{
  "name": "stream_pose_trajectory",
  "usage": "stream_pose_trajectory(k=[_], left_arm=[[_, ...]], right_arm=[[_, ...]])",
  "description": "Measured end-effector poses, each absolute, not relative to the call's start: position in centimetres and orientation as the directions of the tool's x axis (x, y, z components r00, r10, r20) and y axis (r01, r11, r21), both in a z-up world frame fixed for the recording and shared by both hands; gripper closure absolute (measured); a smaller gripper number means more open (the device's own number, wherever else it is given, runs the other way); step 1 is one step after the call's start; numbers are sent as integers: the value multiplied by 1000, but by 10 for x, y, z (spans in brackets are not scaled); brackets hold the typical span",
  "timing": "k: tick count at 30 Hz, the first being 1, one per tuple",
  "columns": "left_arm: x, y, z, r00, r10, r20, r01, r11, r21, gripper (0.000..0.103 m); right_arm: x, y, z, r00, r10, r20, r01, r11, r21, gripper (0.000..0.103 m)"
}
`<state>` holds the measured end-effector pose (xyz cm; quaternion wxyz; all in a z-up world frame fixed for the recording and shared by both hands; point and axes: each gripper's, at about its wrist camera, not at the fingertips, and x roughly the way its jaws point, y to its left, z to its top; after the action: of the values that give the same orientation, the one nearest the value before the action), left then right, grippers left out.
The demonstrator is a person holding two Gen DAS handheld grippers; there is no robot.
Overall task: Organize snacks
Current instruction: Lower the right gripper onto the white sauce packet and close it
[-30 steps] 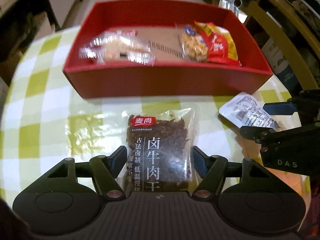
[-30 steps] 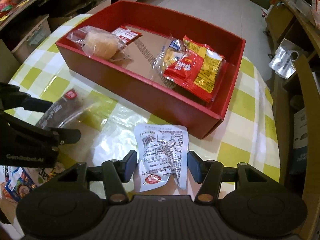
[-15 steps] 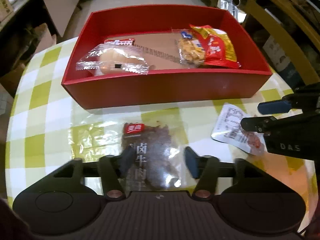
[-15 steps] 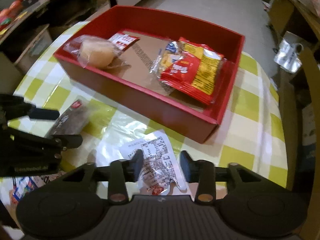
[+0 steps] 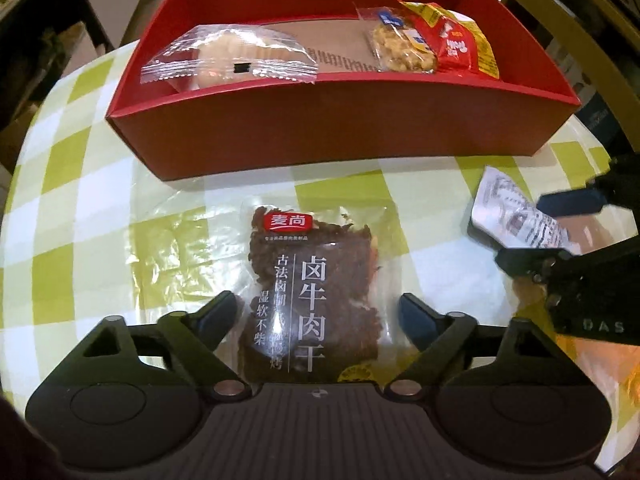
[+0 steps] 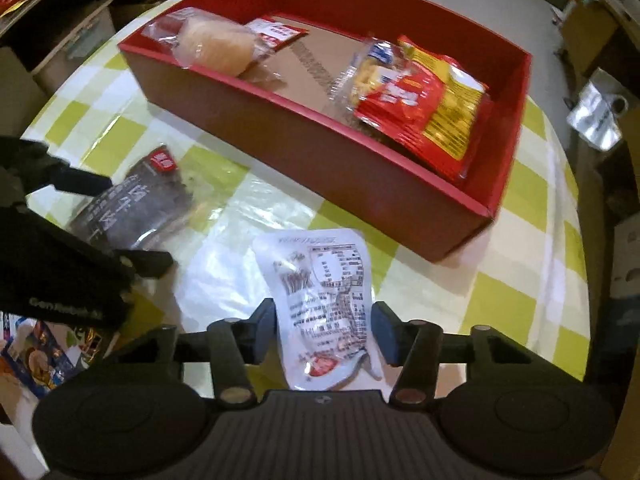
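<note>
A clear packet of dark beef jerky (image 5: 316,292) lies on the checked table in front of the red box (image 5: 344,136). My left gripper (image 5: 320,316) is open, its fingers on either side of the packet's near end. A white printed snack pouch (image 6: 328,296) lies to the right; my right gripper (image 6: 325,330) has its fingers close against the pouch's two sides, and I cannot tell if they grip it. The box holds a wrapped bun (image 5: 228,60), a cracker pack (image 5: 400,48) and a red-yellow snack bag (image 5: 460,40).
The yellow-green checked tablecloth (image 5: 80,208) has a clear plastic cover. More snack packets (image 6: 36,356) lie at the table's near left edge in the right wrist view. A chair back (image 5: 568,20) and a silver bag (image 6: 596,116) are beyond the table's right side.
Both grippers rose and pulled back half a second ago, then came down again over their packets. The left jaws are wider than then; the right jaws sit close around the white pouch.
</note>
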<state>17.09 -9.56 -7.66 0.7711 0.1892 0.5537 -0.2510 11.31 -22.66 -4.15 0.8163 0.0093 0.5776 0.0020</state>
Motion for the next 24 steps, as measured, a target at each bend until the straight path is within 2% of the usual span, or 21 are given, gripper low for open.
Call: stream_pose_trajectory(k=[2, 5, 8, 24], left_arm=[[170, -96, -73, 250, -178, -952, 597, 802, 7, 23], [168, -98, -69, 257, -178, -950, 598, 802, 11, 24], [167, -97, -60, 278, -188, -942, 601, 799, 18, 24], [156, -102, -30, 295, -250, -922, 621, 783, -13, 23]], right_arm=[[112, -227, -37, 337, 18, -941, 10, 1000, 23, 47], [111, -230, -29, 356, 31, -934, 24, 999, 42, 54], [108, -234, -22, 369, 35, -929, 39, 998, 53, 57], [100, -243, -5, 412, 46, -910, 84, 993, 89, 57]])
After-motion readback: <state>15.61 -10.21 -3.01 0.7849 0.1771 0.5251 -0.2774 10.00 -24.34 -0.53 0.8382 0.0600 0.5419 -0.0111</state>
